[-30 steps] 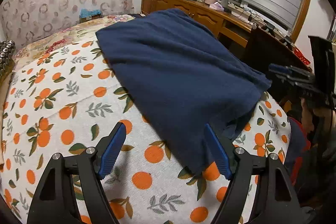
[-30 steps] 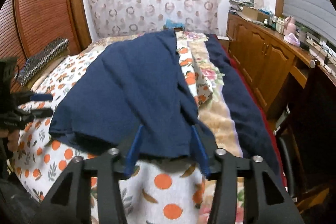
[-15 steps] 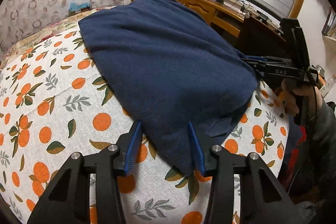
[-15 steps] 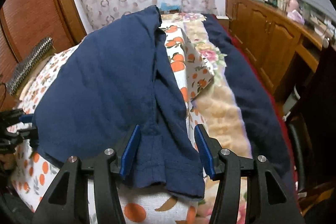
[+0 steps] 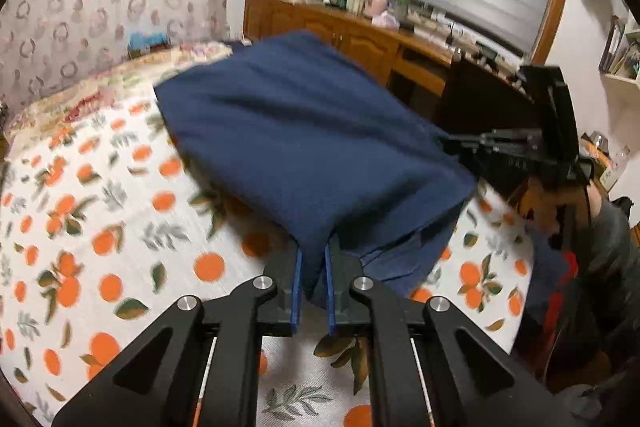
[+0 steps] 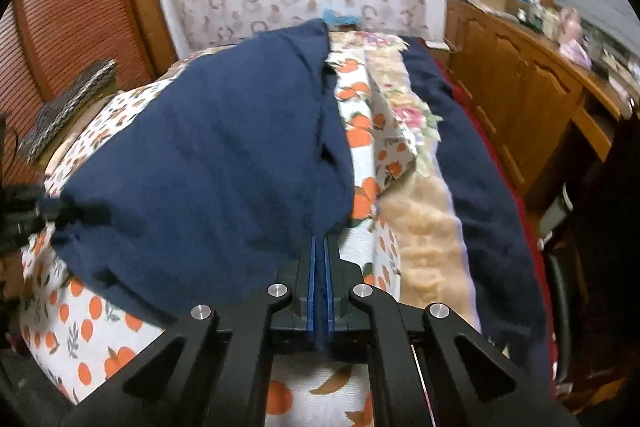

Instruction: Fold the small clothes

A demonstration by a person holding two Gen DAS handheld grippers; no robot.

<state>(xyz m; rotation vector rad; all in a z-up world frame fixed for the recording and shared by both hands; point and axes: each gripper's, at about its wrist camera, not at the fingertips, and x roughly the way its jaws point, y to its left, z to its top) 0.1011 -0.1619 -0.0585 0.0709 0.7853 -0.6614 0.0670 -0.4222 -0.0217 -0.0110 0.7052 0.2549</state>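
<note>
A navy blue garment [image 5: 300,131] lies spread on the orange-print bed cover [image 5: 100,227]. My left gripper [image 5: 313,259] has its jaws closing on the garment's near corner, and its blue pads press the cloth between them. In the right wrist view the same garment [image 6: 220,155] stretches to the left, and my right gripper [image 6: 320,247] has its jaws closing tight on the near hem. The right gripper [image 5: 452,145] also shows at the garment's right corner in the left wrist view. The held edge hangs slightly off the bed.
A wooden dresser [image 5: 360,39] with clutter runs along the wall beside the bed. A dark blue blanket [image 6: 472,167] and a beige fleece strip [image 6: 424,227] lie along the bed's right side. A dark patterned pillow [image 6: 68,103] sits at far left. A person's sleeve [image 5: 608,235] is at right.
Both grippers went from open around the garment's near edge to closed on it. The near edge has lifted a little and the cloth is pulled tauter between them.
</note>
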